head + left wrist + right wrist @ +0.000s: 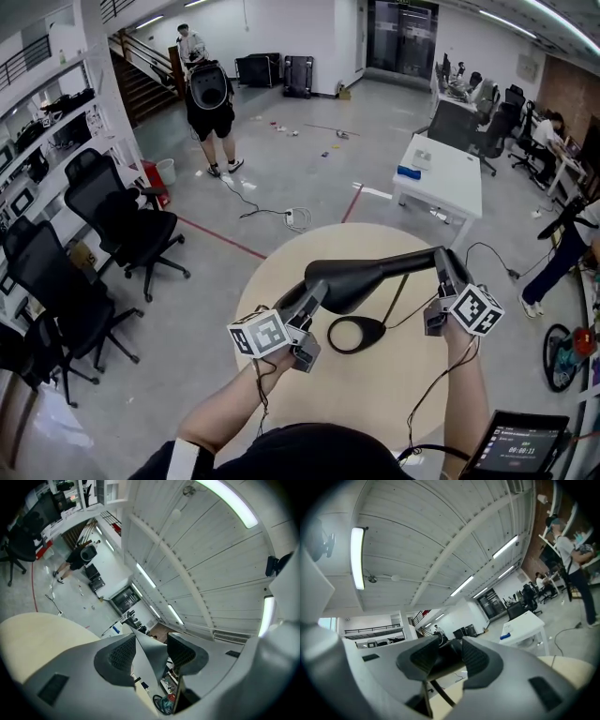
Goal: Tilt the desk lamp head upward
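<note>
A black desk lamp stands on the round beige table [394, 394]. Its ring-shaped base [356, 335] rests flat, and its long head [361, 275] lies nearly level above it. My left gripper [314, 293] is shut on the wide left end of the head. In the left gripper view the head's edge [149, 657] shows as a dark wedge between the pads of the left gripper [151, 652]. My right gripper [442, 269] is shut on the narrow right end; there the lamp [451, 651] fills the gap of the right gripper [449, 656]. The thin stem [440, 694] runs down below.
Black office chairs [122, 220] stand to the left on the floor. A white table [441, 169] is beyond the round one, and a person [208, 103] stands farther back. A device with a screen [516, 445] sits at the bottom right. People work at desks on the right.
</note>
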Demonstrator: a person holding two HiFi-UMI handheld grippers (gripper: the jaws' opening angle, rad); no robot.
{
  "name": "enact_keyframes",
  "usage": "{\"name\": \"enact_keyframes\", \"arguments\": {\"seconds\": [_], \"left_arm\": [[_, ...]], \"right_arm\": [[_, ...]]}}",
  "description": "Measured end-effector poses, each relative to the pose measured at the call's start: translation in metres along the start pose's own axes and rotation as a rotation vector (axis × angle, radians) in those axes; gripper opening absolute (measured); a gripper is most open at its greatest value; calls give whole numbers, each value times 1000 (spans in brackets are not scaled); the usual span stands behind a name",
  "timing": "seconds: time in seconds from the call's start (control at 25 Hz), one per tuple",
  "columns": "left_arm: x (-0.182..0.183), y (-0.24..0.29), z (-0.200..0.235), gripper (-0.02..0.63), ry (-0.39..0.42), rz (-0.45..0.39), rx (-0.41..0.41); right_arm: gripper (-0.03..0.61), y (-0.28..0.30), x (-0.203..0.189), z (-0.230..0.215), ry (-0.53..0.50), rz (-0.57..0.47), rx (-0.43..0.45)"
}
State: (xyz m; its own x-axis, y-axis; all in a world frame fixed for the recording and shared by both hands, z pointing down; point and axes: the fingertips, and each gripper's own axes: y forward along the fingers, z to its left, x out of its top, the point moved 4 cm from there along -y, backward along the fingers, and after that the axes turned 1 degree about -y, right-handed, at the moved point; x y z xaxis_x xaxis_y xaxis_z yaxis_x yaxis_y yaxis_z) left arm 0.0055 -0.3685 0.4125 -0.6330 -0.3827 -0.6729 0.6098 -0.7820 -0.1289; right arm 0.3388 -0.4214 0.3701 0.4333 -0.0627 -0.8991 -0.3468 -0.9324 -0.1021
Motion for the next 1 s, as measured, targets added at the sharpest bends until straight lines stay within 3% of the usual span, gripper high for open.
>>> {"name": "enact_keyframes", "arguments": {"seconds": [0.68,1.0], "left_arm": [[32,11,-37,218,114,-25,-86],[37,17,-46,218,130,-32,-106]], "right_arm": [[156,-5,-10,-13,224,-29,11],[156,-6,-14,-19,301,-36,14]]}}
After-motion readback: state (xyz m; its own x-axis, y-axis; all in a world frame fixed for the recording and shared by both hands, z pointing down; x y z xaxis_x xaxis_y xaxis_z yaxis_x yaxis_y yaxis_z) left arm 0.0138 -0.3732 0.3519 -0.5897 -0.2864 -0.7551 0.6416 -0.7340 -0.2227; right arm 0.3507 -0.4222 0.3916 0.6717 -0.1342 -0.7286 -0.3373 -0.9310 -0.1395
